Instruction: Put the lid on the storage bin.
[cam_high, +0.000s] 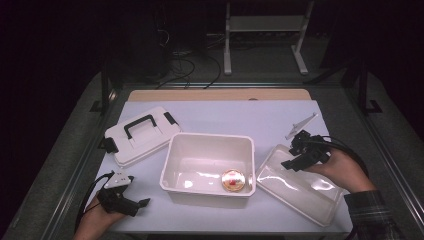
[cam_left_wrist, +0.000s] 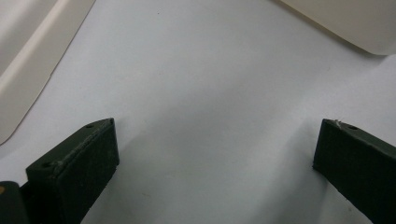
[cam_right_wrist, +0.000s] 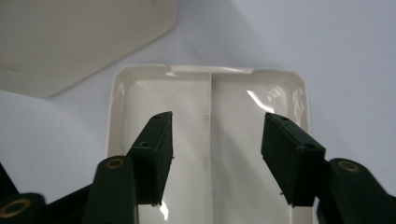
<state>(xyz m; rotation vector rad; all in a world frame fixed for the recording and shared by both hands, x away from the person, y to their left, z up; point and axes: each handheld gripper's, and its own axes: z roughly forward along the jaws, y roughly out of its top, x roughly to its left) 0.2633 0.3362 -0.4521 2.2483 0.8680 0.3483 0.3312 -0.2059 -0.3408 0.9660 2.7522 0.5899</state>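
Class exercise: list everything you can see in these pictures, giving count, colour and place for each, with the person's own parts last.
Open rectangular plastic bin: one, white, table centre.
Round red-and-gold disc: one, inside the bin, near right corner.
Flat plastic lid with black handle and latches: one, white, left of the bin.
Shallow divided plastic tray: one, white, right of the bin.
Table: one, pale top.
Metal stand: one, white, behind the table.
Left tongs: black, open over bare table.
Right tongs: black, open above the tray.

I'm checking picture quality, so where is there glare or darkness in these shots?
High view: dark surroundings, bright glare on the tray and inside the tub. Right gripper view: white glare streaks on the tray. Left gripper view: evenly lit table, soft shadows.
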